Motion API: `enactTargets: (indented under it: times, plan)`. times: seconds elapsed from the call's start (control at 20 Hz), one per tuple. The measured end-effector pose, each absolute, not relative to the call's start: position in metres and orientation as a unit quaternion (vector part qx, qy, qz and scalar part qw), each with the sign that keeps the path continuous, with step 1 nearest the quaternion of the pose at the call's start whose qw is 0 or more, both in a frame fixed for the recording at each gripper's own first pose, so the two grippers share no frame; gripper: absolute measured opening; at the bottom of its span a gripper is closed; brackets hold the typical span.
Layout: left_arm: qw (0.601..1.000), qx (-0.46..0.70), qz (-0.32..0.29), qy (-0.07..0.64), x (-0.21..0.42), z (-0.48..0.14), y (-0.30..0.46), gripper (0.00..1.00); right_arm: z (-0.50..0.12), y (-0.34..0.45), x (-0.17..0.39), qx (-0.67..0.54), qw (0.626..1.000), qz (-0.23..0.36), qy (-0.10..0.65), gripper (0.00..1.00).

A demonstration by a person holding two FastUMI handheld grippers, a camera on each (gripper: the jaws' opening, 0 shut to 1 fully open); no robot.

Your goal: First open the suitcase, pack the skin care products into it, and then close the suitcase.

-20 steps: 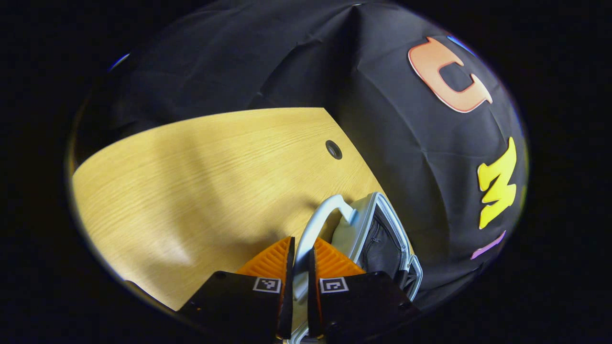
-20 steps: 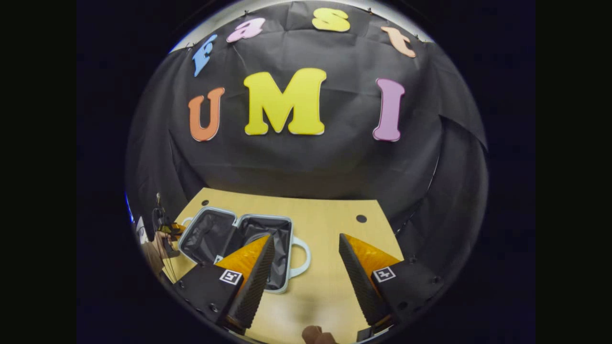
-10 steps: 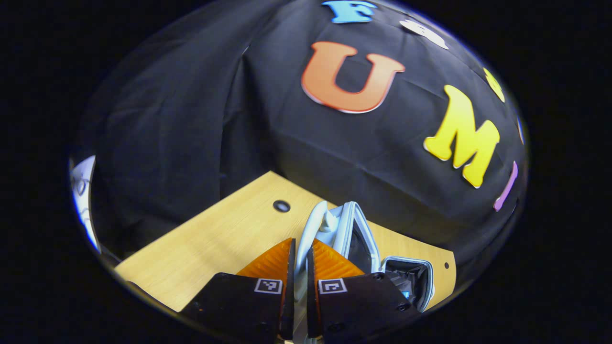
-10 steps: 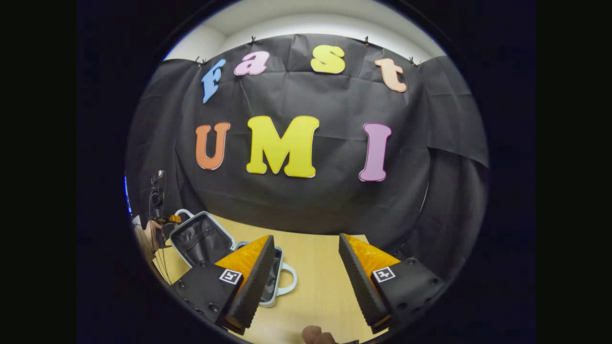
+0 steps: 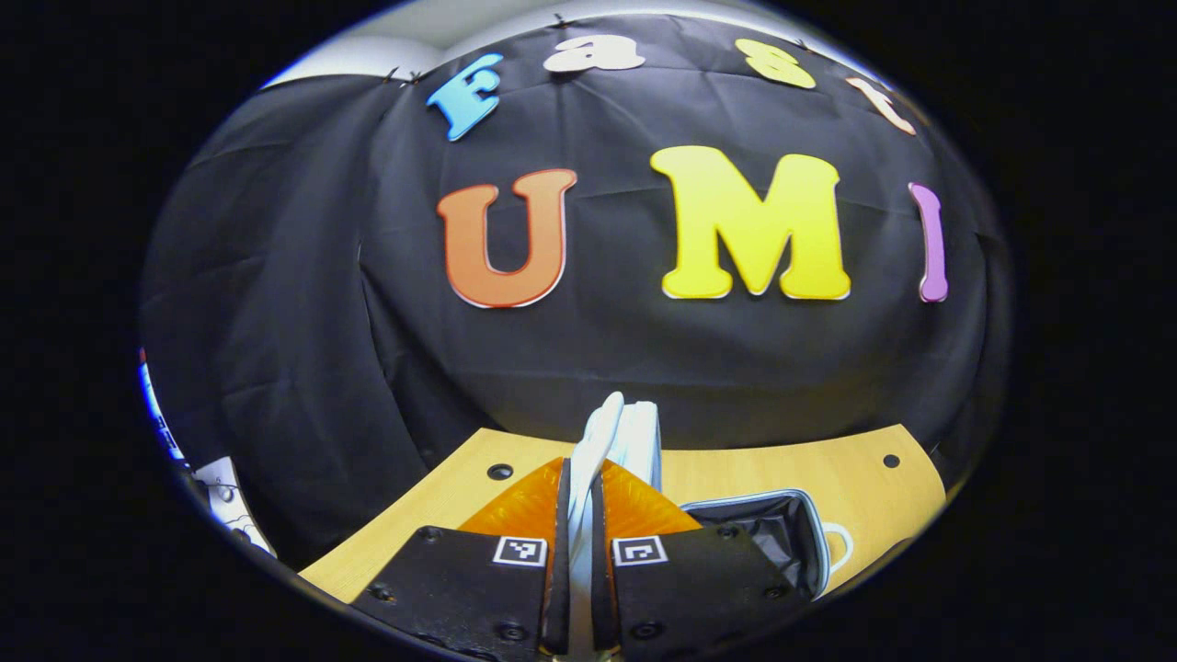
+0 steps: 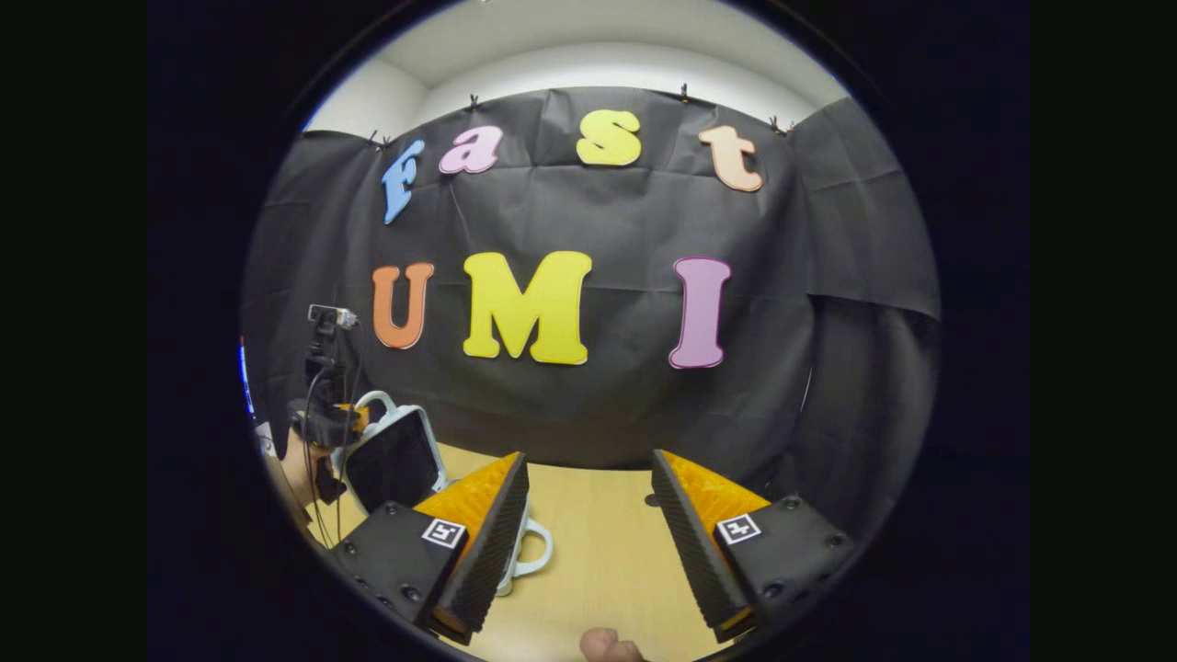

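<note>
Suitcase [image 5: 782, 529] on the tabletop [image 5: 736, 473], open. In the left gripper view its base half lies flat, dark lining showing, with a pale handle loop [image 5: 839, 549] at its right end. Lid [image 5: 644, 432] stands raised, seen edge-on just above the claw tips. Lid handle [image 5: 596, 441], pale, runs down between the fingers; left claw [image 5: 579, 487] clamped on it, both fingers pressing its sides. In the right gripper view the lid [image 6: 395, 460] stands near upright at the left, dark inner face towards the camera, its handle [image 6: 372, 402] at the top. The left claw [image 6: 326, 418] holds that handle from the left side, cables hanging from it, a hand [image 6: 299, 473] below it partly seen. The base's handle loop [image 6: 533, 552] shows just right of the right claw's left finger [image 6: 487, 524]; the rest of the base is hidden behind that finger. Right claw [image 6: 588, 519] held apart, wide gap, nothing between the fingers, over bare tabletop [image 6: 598, 561] to the right of the suitcase. A fingertip [image 6: 607, 646] shows at the bottom edge. Small round holes in the tabletop near its far edge [image 5: 499, 472]. Black cloth wall [image 5: 598, 349] behind.
</note>
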State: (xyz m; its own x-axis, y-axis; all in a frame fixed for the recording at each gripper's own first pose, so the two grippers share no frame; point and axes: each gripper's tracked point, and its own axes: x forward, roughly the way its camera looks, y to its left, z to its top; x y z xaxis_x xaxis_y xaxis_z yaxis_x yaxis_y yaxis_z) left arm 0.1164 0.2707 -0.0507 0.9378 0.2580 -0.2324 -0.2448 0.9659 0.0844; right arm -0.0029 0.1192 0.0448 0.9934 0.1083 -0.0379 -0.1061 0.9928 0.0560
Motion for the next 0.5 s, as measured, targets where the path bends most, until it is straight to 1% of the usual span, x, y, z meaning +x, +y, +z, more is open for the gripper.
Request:
enactTargets:
  times: [0.2, 0.4, 0.45, 0.5]
  plan:
    - [0.988, 0.050, 0.094, 0.115, 0.126, -0.054, 0.200, 0.12, 0.039, 0.097, -0.002, 0.026, 0.998, 0.047, 0.024, 0.81]
    - [0.987, 0.073, 0.064, 0.125, 0.133, -0.074, 0.140, 0.12, 0.027, 0.073, -0.003, 0.021, 0.999, 0.036, 0.032, 0.81]
    - [0.987, 0.081, 0.054, 0.128, 0.135, -0.081, 0.127, 0.12, 0.024, 0.068, -0.003, 0.021, 0.999, 0.033, 0.035, 0.82]
    - [0.986, 0.087, 0.046, 0.133, 0.137, -0.088, 0.114, 0.12, 0.020, 0.060, -0.003, 0.019, 0.999, 0.029, 0.038, 0.81]
